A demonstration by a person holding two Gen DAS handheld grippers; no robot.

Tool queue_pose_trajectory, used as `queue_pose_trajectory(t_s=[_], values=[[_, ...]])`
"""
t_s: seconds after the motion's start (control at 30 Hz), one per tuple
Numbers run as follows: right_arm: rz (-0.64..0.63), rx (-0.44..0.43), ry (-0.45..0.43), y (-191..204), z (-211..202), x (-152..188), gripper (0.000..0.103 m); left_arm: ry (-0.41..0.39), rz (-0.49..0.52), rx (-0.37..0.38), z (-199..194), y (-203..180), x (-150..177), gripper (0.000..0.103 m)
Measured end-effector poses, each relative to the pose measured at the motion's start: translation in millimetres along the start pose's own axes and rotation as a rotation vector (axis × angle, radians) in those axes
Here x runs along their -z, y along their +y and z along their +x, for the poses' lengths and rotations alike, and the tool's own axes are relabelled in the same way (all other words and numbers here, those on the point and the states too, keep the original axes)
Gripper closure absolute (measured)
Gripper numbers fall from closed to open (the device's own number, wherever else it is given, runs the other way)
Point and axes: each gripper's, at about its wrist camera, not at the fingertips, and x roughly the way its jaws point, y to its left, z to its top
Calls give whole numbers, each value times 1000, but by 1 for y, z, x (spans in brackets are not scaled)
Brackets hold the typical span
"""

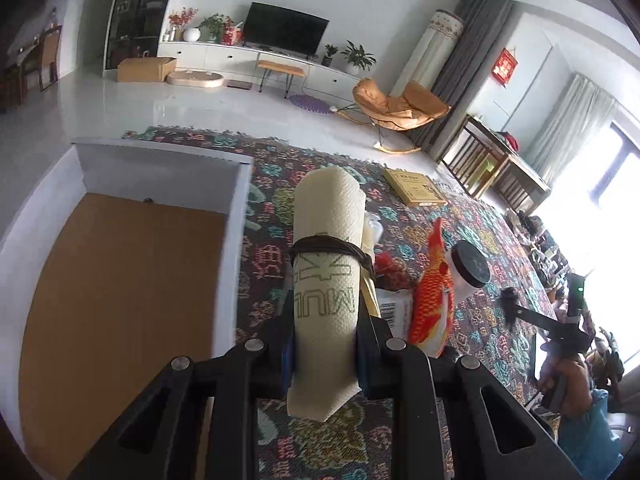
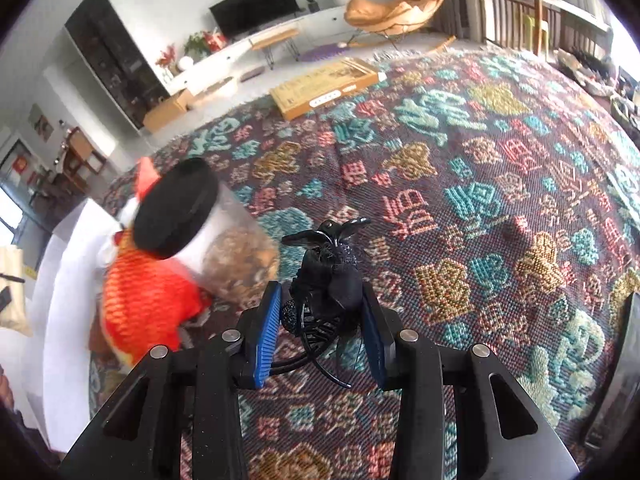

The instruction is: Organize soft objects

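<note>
Left claw (image 1: 324, 344) grips rolled towel (image 1: 326, 264).

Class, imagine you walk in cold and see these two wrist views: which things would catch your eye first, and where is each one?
First, the rolled cream towel, bound with a dark hair tie, clamped in the left gripper beside the open white box. Next, the black hair accessory between the right gripper's blue pads. Then the orange fish plush leaning against a black-lidded jar on the patterned cloth.
</note>
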Motion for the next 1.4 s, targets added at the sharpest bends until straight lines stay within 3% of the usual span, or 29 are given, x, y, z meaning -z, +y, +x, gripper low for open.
queue_pose_trajectory(t_s=[0.13, 0.27, 0.4, 0.47, 0.5, 0.57, 0.6, 0.63, 0.67, 0.7, 0.77, 0.83, 0.97, 1.13, 1.23, 1.4], values=[[-120, -122, -32, 70, -42, 8, 63, -35, -58, -95, -40, 49, 12, 80], [-226, -363, -19, 181, -59, 16, 63, -30, -100, -226, -62, 93, 31, 80], [-311, -587, 66, 296, -54, 41, 63, -11, -73, -354, -77, 113, 56, 79], [-333, -653, 123, 338, -40, 55, 63, 4, -74, -393, -79, 121, 68, 77], [-340, -672, 150, 357, -30, 63, 63, 15, -87, -408, -79, 126, 72, 72], [-334, -695, 213, 384, -8, 78, 59, 35, -122, -443, -75, 137, 80, 47], [-324, -692, 247, 390, 4, 83, 52, 37, -136, -463, -73, 141, 83, 23], [-307, -690, 271, 389, 13, 85, 42, 25, -145, -495, -73, 143, 86, 10], [-279, -698, 285, 383, 21, 86, 28, 2, -146, -523, -74, 142, 88, 10], [-260, -703, 277, 371, 21, 89, 28, -13, -141, -537, -75, 141, 90, 9], [-261, -646, 228, 347, 16, 90, 28, -30, -140, -528, -73, 134, 90, 8], [-282, -526, 154, 317, 13, 87, 28, -65, -137, -479, -71, 120, 89, 8], [-313, -193, -14, 232, 15, 98, 27, -104, -67, -308, -63, 63, 88, 8], [-250, 184, -111, 131, 21, 134, 27, -41, 106, -101, -18, -41, 113, 4], [-206, 347, -139, 93, 28, 130, 27, 47, 151, -68, 30, -80, 137, 3], [-152, 438, -121, 58, 46, 123, 27, 149, 118, -118, 106, -82, 158, 3]])
